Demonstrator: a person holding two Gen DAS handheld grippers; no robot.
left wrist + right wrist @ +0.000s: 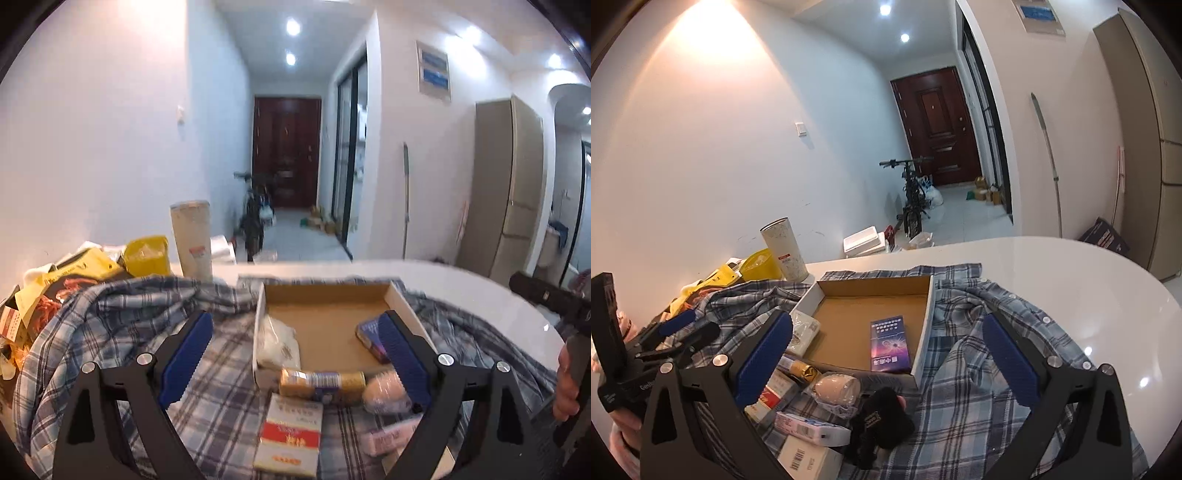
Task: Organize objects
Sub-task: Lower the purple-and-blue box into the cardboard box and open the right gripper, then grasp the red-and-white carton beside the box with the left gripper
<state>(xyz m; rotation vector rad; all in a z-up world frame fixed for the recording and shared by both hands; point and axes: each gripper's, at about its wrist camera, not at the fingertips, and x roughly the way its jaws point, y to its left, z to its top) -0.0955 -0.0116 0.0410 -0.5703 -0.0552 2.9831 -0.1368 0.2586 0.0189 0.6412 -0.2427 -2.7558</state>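
Observation:
A shallow cardboard box [325,291] [871,288] lies on a plaid shirt [122,314] [979,369] on a white table. Inside it are a purple packet [890,343] [369,338] and a white pouch [277,343] [803,332]. In front of the box lie a gold-wrapped roll [321,382] [798,371], a beige egg-shaped thing [384,393] [836,389], a red-and-white carton [291,435] [768,397], a pink-and-white packet [812,424] [388,434], a black cloth item [881,421] and a white barcoded box [809,459]. My left gripper [297,360] is open above these items. My right gripper [886,360] is open over the box's near edge.
A tall pale tube [192,240] [785,251] and yellow bags and packets [144,256] [757,266] crowd the table's far left. The table's rounded edge [1145,280] curves on the right. A bicycle [912,199] stands in the hallway beyond.

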